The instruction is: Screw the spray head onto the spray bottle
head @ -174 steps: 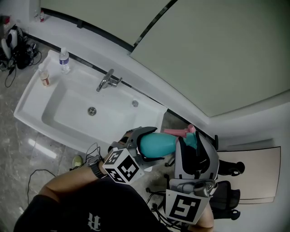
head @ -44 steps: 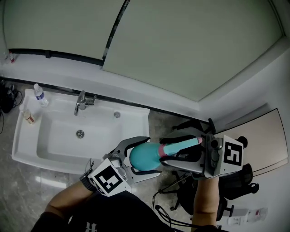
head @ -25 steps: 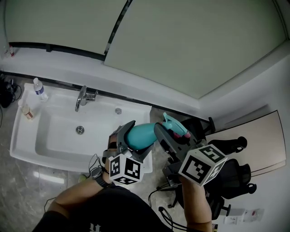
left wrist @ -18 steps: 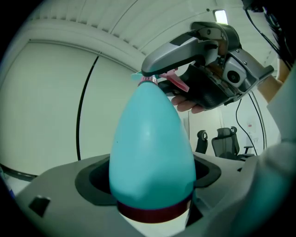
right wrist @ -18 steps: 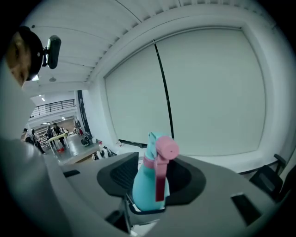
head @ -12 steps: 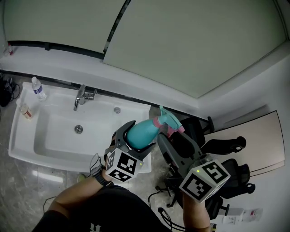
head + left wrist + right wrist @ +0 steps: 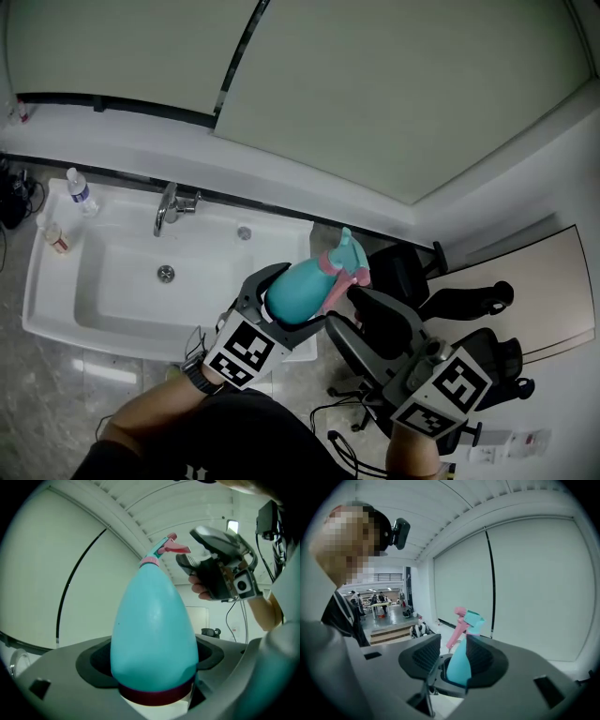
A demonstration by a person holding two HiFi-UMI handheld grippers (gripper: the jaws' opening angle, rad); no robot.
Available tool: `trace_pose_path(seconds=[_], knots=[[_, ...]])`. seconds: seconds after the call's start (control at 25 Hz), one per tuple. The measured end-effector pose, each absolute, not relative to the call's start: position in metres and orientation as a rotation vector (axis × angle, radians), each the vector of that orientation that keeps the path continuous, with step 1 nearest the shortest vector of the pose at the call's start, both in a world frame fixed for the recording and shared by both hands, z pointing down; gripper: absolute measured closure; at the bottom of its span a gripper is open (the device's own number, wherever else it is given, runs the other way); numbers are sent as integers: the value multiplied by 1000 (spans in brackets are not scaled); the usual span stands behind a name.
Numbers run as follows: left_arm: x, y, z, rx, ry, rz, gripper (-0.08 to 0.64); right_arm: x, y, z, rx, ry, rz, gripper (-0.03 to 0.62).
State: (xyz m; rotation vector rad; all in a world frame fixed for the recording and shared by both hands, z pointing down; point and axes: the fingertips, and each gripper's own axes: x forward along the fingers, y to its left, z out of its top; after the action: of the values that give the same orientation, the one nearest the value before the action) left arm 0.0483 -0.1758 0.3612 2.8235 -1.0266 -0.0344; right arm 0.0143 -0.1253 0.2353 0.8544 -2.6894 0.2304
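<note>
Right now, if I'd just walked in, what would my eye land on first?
The bright teal spray bottle, held in mid-air at the centre of the head view, clamped in the left gripper, with its pink-and-teal spray head at the far end. Just to its right, the right gripper hangs with jaws apart, holding nothing. A white sink lies to the left.

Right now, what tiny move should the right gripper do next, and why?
Probably move the right gripper onto the head and close, to twist it: its jaws stand apart just short of it, while the left gripper clamps the bottle.
</note>
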Motion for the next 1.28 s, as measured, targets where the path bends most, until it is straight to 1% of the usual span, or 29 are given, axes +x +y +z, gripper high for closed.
trace_pose_path(seconds=[0.2, 0.28, 0.56, 0.72, 0.88, 1.16, 1.28], knots=[[48, -149, 340, 2847, -750, -109, 121, 60, -128, 205, 634, -2965, 320, 443], [49, -134, 331, 2854, -634, -130, 121, 64, -139, 207, 503, -3021, 325, 443], [61, -102, 306, 2893, -358, -127, 121, 19, -127, 204, -142, -3073, 291, 443], [66, -96, 306, 2918, -329, -97, 121, 8, -120, 191, -302, -3103, 316, 443], [59, -112, 308, 2924, -492, -83, 121, 0, -131, 190, -70, -3106, 328, 445], [38, -158, 328, 2882, -1058, 79, 121, -4, -172, 211, 729, -2925, 358, 445], [36, -172, 339, 2843, -1160, 131, 121, 0, -188, 222, 988, -2854, 410, 445]])
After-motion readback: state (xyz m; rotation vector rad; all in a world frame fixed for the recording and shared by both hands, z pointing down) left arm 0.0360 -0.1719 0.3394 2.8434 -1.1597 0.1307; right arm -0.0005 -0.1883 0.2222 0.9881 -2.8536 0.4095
